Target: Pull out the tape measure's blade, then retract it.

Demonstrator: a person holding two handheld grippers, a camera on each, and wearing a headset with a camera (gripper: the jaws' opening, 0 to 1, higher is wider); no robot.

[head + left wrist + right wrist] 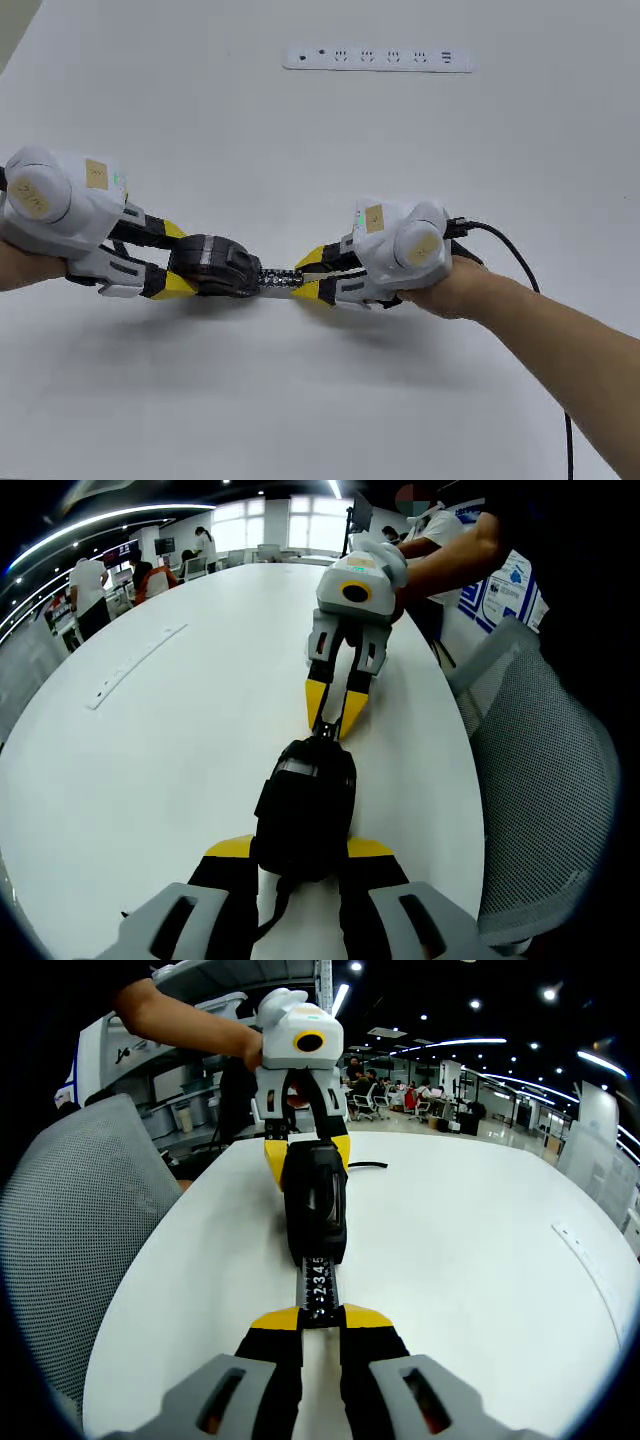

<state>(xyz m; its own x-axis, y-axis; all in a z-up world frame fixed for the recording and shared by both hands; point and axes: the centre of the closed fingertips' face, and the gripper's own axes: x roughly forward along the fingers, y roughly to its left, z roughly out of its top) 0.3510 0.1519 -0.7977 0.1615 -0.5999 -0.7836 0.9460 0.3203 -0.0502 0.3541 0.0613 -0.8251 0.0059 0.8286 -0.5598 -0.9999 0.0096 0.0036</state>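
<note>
A black tape measure rests just above the white table, held at its sides by my left gripper, which is shut on its case. A short stretch of black blade with white numerals sticks out toward the right. My right gripper is shut on the blade's end, its yellow-tipped jaws pinching it. In the right gripper view the case lies straight ahead with the left gripper behind it. The right gripper faces the case in the left gripper view.
A white power strip lies at the far side of the table. A black cable trails from the right gripper along the person's forearm. A grey mesh chair stands at the table's edge. People stand in the office behind.
</note>
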